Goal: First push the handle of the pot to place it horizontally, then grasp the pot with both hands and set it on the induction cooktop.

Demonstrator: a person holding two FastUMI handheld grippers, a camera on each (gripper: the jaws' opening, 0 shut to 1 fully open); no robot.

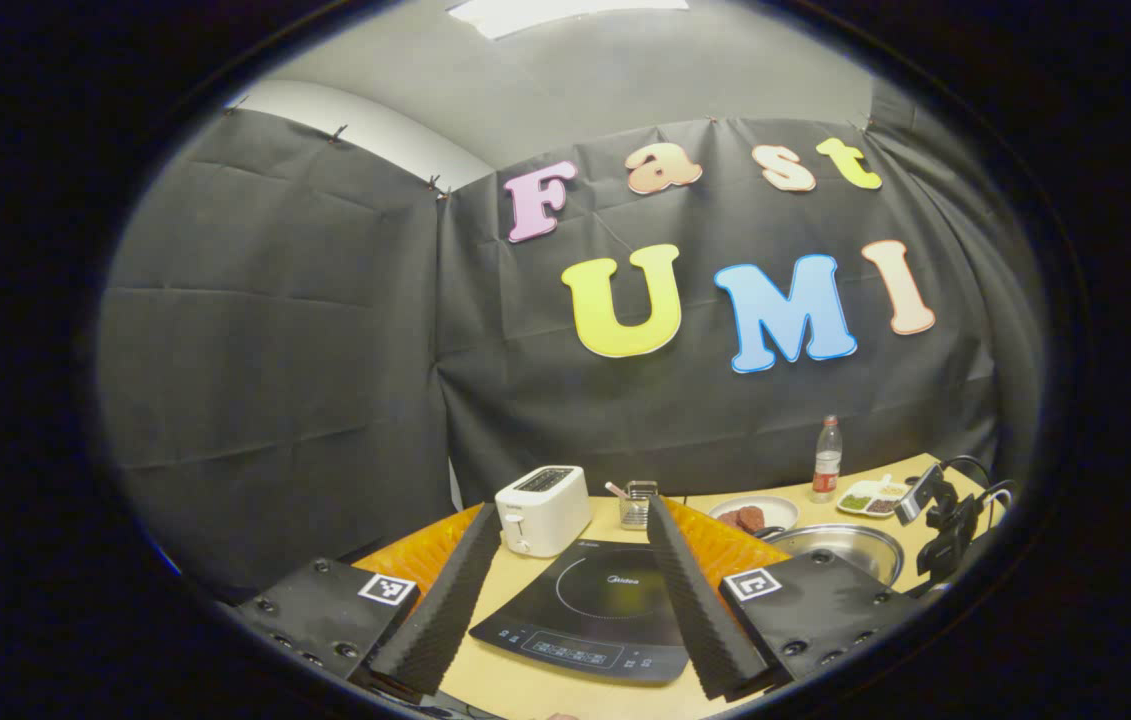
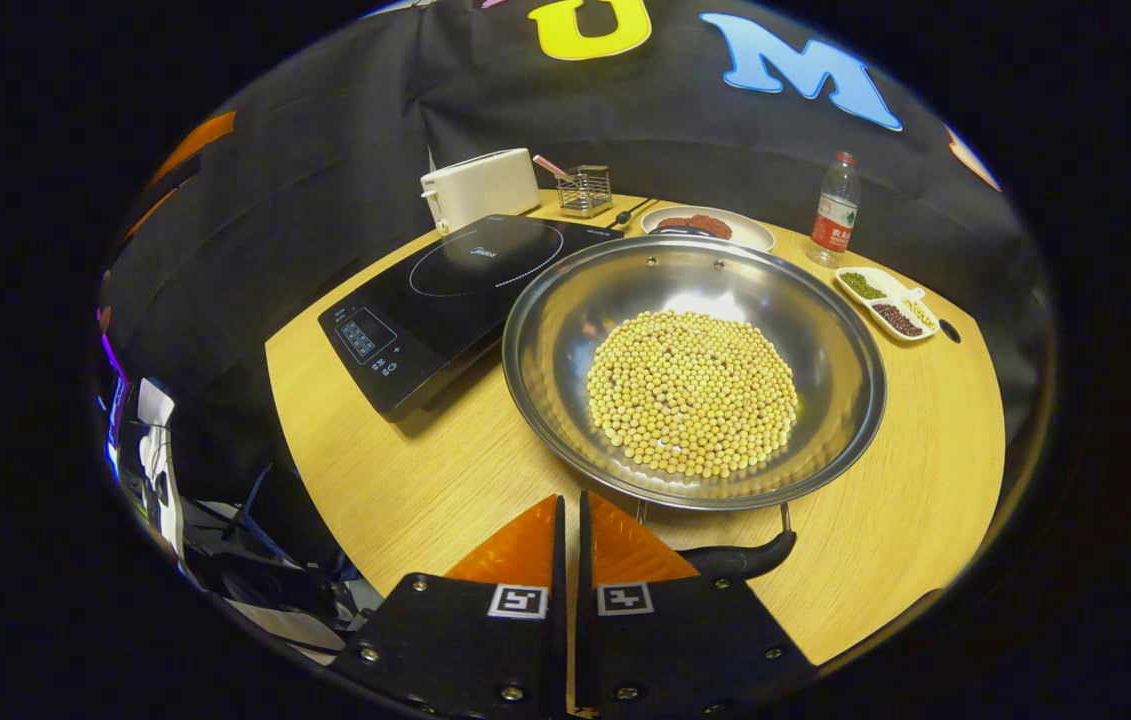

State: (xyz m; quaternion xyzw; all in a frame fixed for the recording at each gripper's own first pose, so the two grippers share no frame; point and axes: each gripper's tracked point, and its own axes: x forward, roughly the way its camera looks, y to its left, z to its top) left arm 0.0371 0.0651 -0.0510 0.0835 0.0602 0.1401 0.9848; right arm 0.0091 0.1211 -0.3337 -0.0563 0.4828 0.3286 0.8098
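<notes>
Pot: steel pot (image 2: 693, 370) sits on the bench (image 2: 405, 480), just beside the induction cooktop (image 2: 445, 300) on its right as the right gripper view shows it; its rim seems to overlap the cooktop's near corner.
Contents: yellow beans (image 2: 691, 392) in a flat heap at the bottom, which I judge calls for a level two-handed lift.
Handle: dark handle (image 2: 740, 556) lies at the pot's near edge, running roughly crosswise on two thin metal struts.
Right gripper (image 2: 570, 520): fingers together with nothing between them, tips just beside the handle's left end, likely placed for pushing, not gripping; whether they touch it I cannot tell.
Left gripper (image 1: 575, 560): fingers wide apart, held above the bench and framing the cooktop (image 1: 595, 610), probably waiting for the joint grasp.
Step in hand: handle push looks close to done or just finishing; pot not yet on the cooktop.
Bench: light wood grain with a rounded far edge, carrying a white toaster (image 2: 480, 187), a small wire holder (image 2: 585, 190), a plate (image 2: 707, 227) of reddish food, a plastic bottle (image 2: 836, 210) and a divided dish (image 2: 887, 304) of small beans.
Room: black cloth wall (image 1: 275, 330) pinned behind the bench, pale ceiling (image 1: 575, 70) above with a bright light panel.
</notes>
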